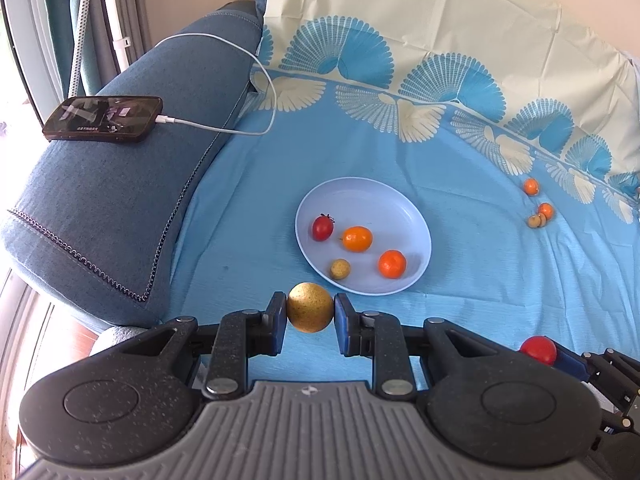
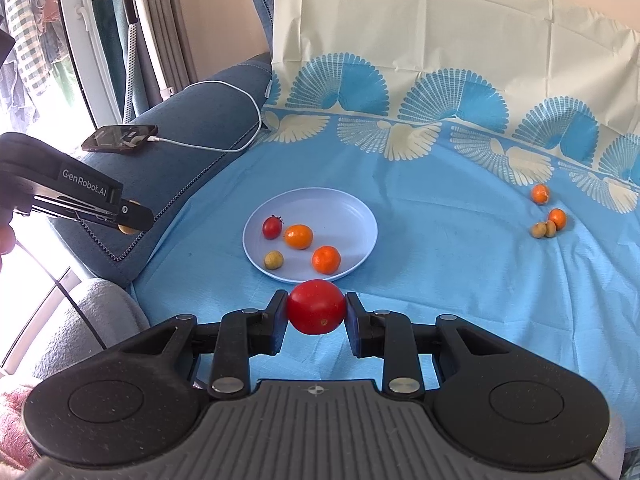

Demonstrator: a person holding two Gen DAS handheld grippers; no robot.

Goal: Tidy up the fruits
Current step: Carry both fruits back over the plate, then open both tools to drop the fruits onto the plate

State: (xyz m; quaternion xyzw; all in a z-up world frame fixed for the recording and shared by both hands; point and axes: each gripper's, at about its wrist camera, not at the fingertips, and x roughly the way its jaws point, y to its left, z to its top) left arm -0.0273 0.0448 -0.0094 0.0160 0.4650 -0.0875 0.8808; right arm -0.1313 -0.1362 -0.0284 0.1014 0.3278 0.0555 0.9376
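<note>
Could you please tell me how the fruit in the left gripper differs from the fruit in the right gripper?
The longan in the left gripper is tan-gold with a speckled, matte skin; the cherry tomato in the right gripper is red, smooth and glossy. The longan looks nearly spherical, while the cherry tomato is slightly wider than tall. Both are pinched between closed gripper fingers, held off the blue cloth just short of the plate.
</note>
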